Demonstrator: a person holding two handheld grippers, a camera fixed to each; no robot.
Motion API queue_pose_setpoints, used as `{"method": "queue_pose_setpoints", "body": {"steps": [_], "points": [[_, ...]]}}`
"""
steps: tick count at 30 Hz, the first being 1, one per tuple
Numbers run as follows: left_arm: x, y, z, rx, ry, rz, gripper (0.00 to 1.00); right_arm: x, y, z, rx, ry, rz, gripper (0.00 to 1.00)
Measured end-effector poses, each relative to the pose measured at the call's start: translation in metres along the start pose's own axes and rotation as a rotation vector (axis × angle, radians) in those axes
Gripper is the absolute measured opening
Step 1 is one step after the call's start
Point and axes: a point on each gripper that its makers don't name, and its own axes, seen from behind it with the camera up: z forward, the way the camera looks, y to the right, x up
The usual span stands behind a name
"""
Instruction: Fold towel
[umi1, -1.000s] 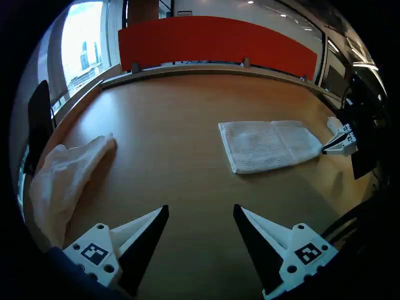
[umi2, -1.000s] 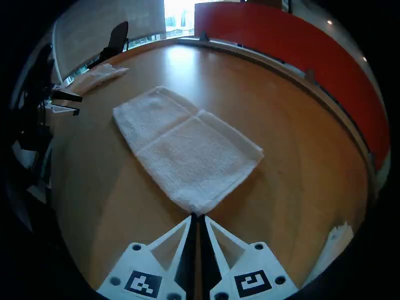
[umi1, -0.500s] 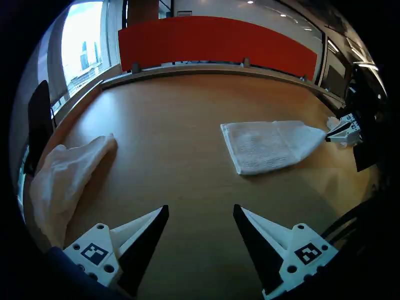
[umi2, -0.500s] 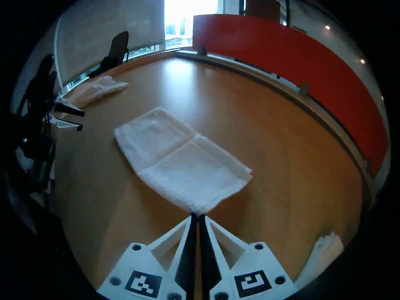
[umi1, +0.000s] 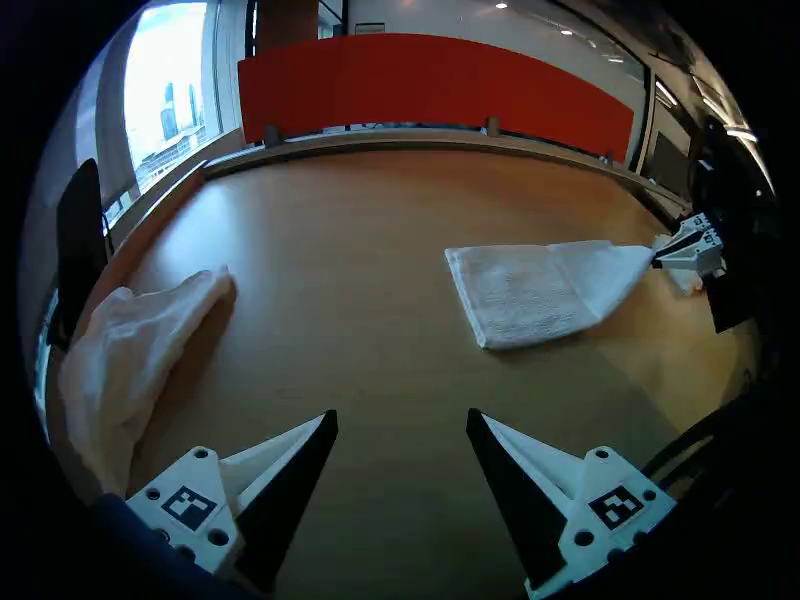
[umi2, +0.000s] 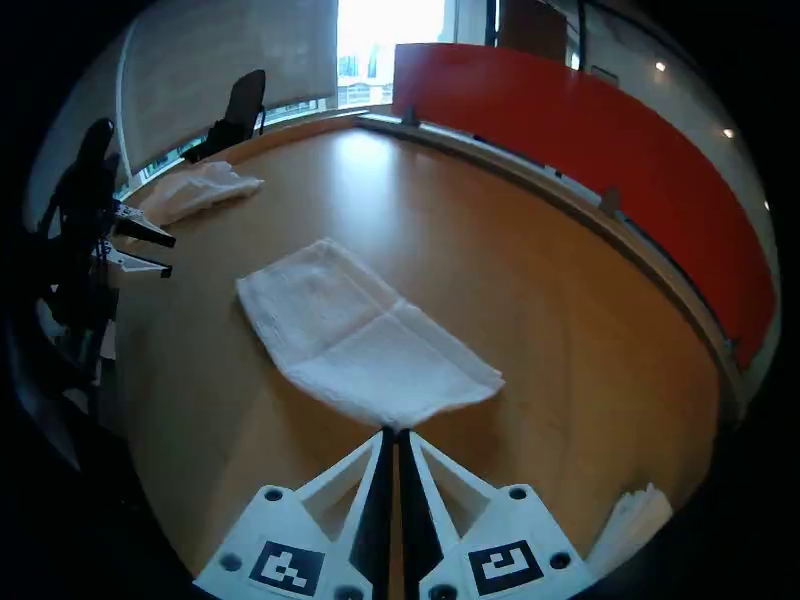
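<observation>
The left gripper (umi1: 400, 415) hangs low over the table with its two fingers (umi1: 290, 465) spread wide apart, nothing between them, their dark inner faces turned toward each other and the tips pointing forward and slightly down. In the right gripper view it shows at the far left (umi2: 171, 256), both fingers parted and levelled across the table; the hand behind it is too dark to make out. The right gripper (umi2: 393, 435) has its fingers (umi2: 375, 480) pressed together, pinching a corner of the towel (umi2: 350, 330). In the left gripper view it sits at the right edge (umi1: 658, 262), its tips pointing inward.
</observation>
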Motion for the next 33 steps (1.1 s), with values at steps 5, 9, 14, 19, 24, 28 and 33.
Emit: {"method": "queue_pose_setpoints", "body": {"steps": [5, 9, 14, 19, 24, 28, 33], "points": [[-0.001, 0.003, -0.002, -0.003, 0.008, -0.003, 0.96, 0.021, -0.001, 0.002, 0.011, 0.018, -0.028, 0.03], [-0.003, 0.005, -0.002, -0.004, 0.015, -0.01, 0.96, 0.038, -0.003, 0.004, 0.025, 0.027, -0.058, 0.03], [-0.006, 0.008, -0.003, -0.005, 0.026, -0.029, 0.96, 0.058, -0.008, 0.008, 0.044, 0.032, -0.096, 0.03], [-0.006, 0.009, -0.004, -0.011, 0.05, -0.046, 0.96, 0.074, -0.013, 0.011, 0.066, 0.027, -0.129, 0.03], [-0.007, 0.008, -0.006, -0.013, 0.07, -0.054, 0.96, 0.086, -0.018, 0.016, 0.09, 0.012, -0.167, 0.03], [-0.01, 0.007, -0.006, -0.015, 0.071, -0.055, 0.96, 0.094, -0.025, 0.021, 0.117, -0.002, -0.2, 0.03], [-0.014, 0.009, -0.007, -0.018, 0.073, -0.067, 0.96, 0.107, -0.039, 0.034, 0.162, -0.011, -0.247, 0.03]]}}
